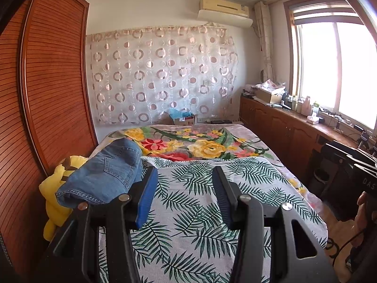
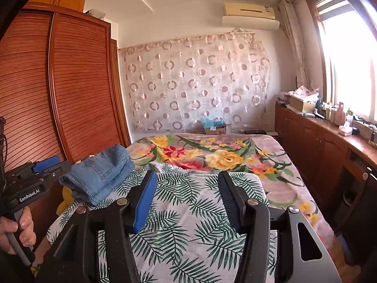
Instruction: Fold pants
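Pants (image 1: 106, 169) folded at bed's (image 1: 200, 202) left edge

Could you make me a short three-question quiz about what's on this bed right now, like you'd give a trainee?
1. True or false: the jeans lie spread out flat across the leaf-print sheet.
2. Multiple choice: what yellow thing sits beside the jeans, by the wardrobe? A) a pillow B) a plush toy C) a towel
3. Fill in: both the left tool and the right tool hold ____.

Key:
1. False: they sit folded in a bundle at the sheet's left edge.
2. B, the plush toy.
3. Nothing: each tool's jaws stand apart over the sheet.
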Motion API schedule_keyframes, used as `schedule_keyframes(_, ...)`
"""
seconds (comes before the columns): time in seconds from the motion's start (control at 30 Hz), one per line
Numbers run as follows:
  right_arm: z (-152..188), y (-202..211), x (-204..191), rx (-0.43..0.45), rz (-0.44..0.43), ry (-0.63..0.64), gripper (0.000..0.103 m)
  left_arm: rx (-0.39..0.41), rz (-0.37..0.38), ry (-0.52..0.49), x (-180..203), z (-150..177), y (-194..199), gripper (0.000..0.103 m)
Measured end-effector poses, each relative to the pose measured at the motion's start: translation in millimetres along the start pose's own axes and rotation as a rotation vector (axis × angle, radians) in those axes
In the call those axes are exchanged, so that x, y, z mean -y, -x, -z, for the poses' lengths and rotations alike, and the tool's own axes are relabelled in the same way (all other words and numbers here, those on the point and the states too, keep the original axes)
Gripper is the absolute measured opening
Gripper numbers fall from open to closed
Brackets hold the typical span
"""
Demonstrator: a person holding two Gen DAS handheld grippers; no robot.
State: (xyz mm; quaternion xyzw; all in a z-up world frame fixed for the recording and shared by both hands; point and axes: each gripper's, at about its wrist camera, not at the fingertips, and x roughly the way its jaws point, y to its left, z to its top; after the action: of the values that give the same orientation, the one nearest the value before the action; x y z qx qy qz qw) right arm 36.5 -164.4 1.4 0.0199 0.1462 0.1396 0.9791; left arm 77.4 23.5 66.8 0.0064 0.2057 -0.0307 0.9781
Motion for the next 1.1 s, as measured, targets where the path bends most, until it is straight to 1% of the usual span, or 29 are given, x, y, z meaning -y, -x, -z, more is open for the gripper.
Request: schedule_keyframes(1.1,-1.5,2.2,3.1,-0.009,-0.005,0.010,0.056,0.000,0.002,0.009,-3.7,3.8,1.6,0.049)
